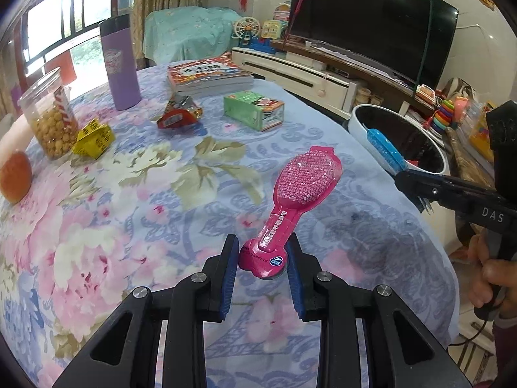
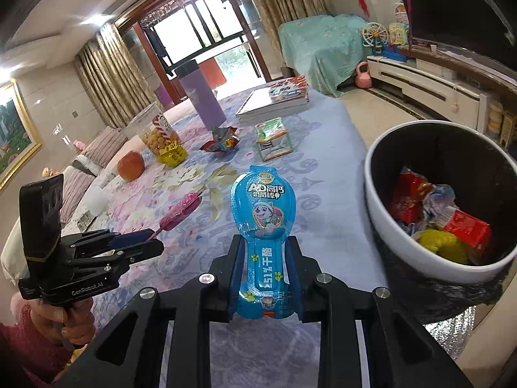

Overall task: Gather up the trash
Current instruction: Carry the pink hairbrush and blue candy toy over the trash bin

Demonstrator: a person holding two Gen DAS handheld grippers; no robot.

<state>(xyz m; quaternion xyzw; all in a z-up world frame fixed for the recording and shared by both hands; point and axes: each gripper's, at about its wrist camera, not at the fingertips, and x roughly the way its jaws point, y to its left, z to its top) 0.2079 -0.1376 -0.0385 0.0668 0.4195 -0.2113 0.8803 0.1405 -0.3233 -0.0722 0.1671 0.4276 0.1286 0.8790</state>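
My left gripper (image 1: 262, 252) is shut on the narrow end of a pink cheese-stick wrapper (image 1: 300, 190), held above the flowered tablecloth (image 1: 135, 194). My right gripper (image 2: 263, 268) is shut on a blue cheese-stick wrapper (image 2: 263, 207), its wide end pointing away from me. The white trash bin (image 2: 416, 258) with a black inside stands just right of the table edge and holds red, yellow and crumpled wrappers. In the left wrist view the right gripper (image 1: 407, 177) carries the blue wrapper (image 1: 384, 145) over the bin (image 1: 358, 126) rim. The left gripper (image 2: 152, 239) with the pink wrapper (image 2: 181, 210) shows in the right wrist view.
On the table lie a green carton (image 1: 255, 110), a crumpled red snack bag (image 1: 179, 114), a yellow box (image 1: 93, 137), a jar of snack balls (image 1: 48, 116), an orange fruit (image 1: 14, 177), a purple cup (image 1: 119, 64) and stacked books (image 1: 206, 76). A TV (image 1: 371, 22) on a low cabinet stands behind the bin.
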